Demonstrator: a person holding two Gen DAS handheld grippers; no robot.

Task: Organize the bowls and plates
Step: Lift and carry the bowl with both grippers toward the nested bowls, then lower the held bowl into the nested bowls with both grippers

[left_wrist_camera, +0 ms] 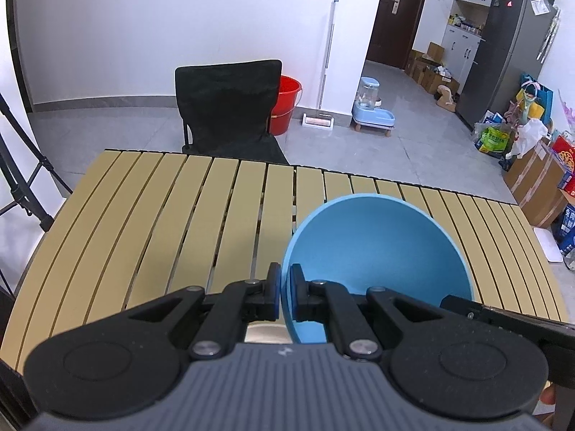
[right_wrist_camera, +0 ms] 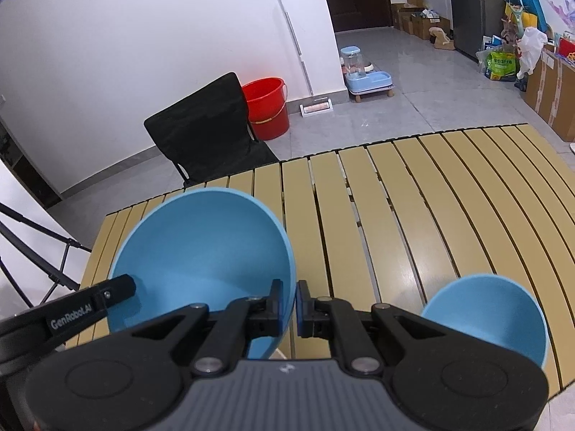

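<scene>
A large blue bowl (left_wrist_camera: 377,248) is held over the slatted yellow table (left_wrist_camera: 161,222). My left gripper (left_wrist_camera: 285,287) is shut on the bowl's left rim. My right gripper (right_wrist_camera: 290,301) is shut on the right rim of the same bowl (right_wrist_camera: 205,251). The left gripper's finger shows at the bowl's far side in the right wrist view (right_wrist_camera: 107,298). A smaller blue bowl (right_wrist_camera: 488,316) stands on the table (right_wrist_camera: 413,208) at the lower right of the right wrist view, apart from both grippers.
A black chair (left_wrist_camera: 230,107) stands behind the table's far edge. A red bucket (left_wrist_camera: 285,104), a mop (left_wrist_camera: 327,61) and a blue pet feeder (left_wrist_camera: 372,107) stand on the floor beyond. A tripod (left_wrist_camera: 21,179) is at the left.
</scene>
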